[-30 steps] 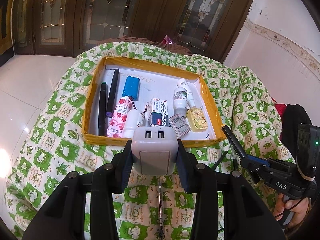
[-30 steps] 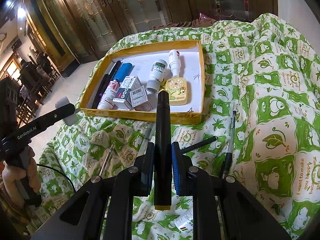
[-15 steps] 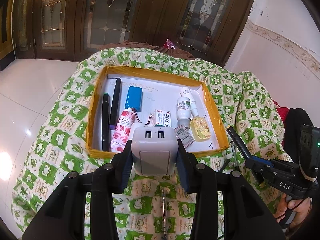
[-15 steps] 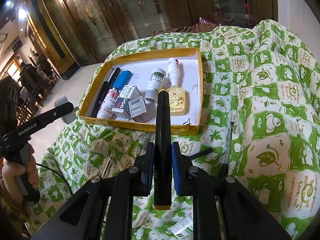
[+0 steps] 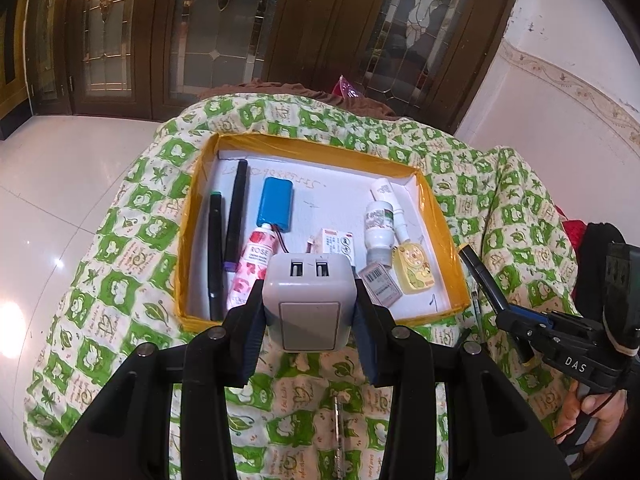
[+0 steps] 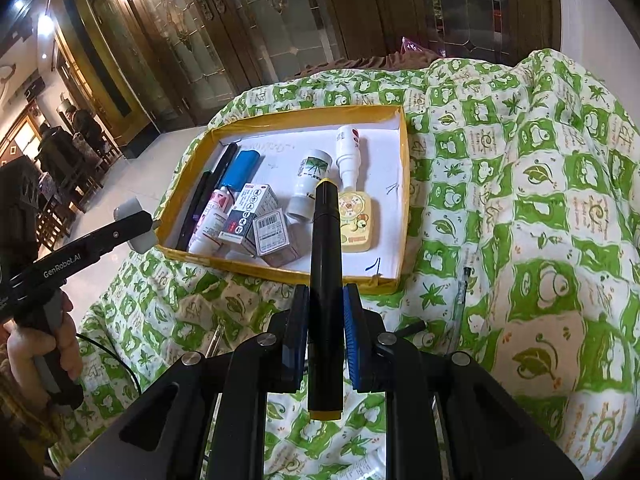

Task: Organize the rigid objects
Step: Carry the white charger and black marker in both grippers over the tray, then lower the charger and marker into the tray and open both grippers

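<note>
A: Left side?

B: My left gripper (image 5: 308, 312) is angled down over the green-and-white blanket (image 5: 120, 288), jaws clamped on a grey USB charger (image 5: 309, 300), ports facing forward. It's just short of the yellow-rimmed tray's (image 5: 444, 240) near edge.

A: Tray contents?

B: Left to right: two dark pens (image 5: 224, 240), pink rose tube (image 5: 252, 272), blue battery pack (image 5: 275, 206), small cartons (image 5: 336, 242), white bottles (image 5: 378, 224), yellow cartoon bottle (image 5: 412, 276). Right corner is bare.

A: Right side?

B: My right gripper (image 6: 326, 344) is also tilted down, jaws clamped on a black marker (image 6: 326, 280), yellow end toward me, tip pointing over the tray's near rim. A pen (image 6: 460, 300) lies loose on the blanket right of the tray. A hand (image 6: 40, 356) holds the left tool's grip.
</note>
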A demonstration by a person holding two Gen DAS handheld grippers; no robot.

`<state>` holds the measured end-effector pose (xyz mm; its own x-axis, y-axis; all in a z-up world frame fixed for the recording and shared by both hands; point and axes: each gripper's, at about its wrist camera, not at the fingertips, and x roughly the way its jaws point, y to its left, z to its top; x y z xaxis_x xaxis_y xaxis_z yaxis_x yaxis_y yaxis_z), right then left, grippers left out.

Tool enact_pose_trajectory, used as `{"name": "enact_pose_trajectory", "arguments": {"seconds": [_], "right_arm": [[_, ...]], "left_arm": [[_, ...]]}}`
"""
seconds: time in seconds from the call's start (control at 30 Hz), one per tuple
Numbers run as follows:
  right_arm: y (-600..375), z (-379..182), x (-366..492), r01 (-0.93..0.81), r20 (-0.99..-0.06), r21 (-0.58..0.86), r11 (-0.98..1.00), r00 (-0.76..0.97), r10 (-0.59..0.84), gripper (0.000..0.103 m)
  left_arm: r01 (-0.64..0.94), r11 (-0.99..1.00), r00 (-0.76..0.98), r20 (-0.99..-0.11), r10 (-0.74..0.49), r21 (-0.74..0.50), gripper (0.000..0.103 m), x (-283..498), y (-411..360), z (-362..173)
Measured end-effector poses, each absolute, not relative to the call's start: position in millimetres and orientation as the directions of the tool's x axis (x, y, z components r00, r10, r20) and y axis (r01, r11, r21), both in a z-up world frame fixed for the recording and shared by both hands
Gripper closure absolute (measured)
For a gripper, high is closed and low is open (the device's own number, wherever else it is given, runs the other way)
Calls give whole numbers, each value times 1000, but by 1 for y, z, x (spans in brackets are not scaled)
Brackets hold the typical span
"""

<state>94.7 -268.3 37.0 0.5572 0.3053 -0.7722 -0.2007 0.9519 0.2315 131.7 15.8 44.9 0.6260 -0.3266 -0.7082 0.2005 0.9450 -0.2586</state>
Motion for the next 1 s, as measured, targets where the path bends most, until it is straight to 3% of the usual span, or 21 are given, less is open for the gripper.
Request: {"name": "enact_pose_trajectory", "arguments": {"seconds": [0.5, 1.0], "right_arm": [[-279, 27, 159, -148, -794, 273, 951, 524, 309, 88], [-266, 3, 242, -143, -818, 220, 965, 512, 262, 88]], "left_arm": [[185, 951, 610, -730, -309, -248, 66, 180, 19, 37], [258, 947, 550, -776, -308, -192, 66, 256, -57, 7]]}}
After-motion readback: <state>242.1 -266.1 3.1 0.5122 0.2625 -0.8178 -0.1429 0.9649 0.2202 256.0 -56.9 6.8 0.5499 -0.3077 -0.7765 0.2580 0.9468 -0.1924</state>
